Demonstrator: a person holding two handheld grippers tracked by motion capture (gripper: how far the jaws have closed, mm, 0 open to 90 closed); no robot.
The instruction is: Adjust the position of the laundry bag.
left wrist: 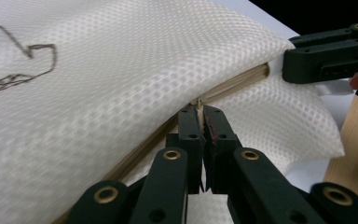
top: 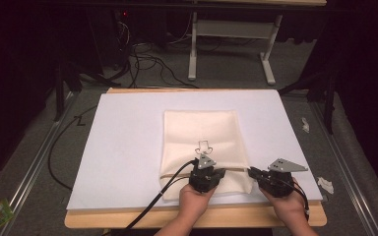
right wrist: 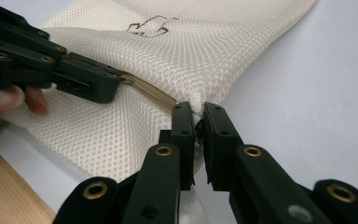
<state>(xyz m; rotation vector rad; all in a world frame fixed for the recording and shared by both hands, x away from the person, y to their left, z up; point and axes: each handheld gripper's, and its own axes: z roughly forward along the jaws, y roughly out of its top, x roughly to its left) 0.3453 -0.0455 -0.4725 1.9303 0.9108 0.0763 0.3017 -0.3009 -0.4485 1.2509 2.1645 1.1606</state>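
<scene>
Lying flat on the white sheet [top: 128, 147] mid-table is the cream mesh bag [top: 202, 132], zipper [left wrist: 233, 84] running near its front edge. Left gripper [left wrist: 201, 114] is pinching the zipper pull, jaws nearly closed. Right gripper [right wrist: 196, 116] is clamping the bag's corner at the zipper end, jaws narrow.

We see the right gripper [right wrist: 199, 122] pinching the mesh bag [right wrist: 177, 60] at its edge beside the tan zipper [right wrist: 151, 93], while the left gripper [right wrist: 86, 81] grips farther along.
</scene>
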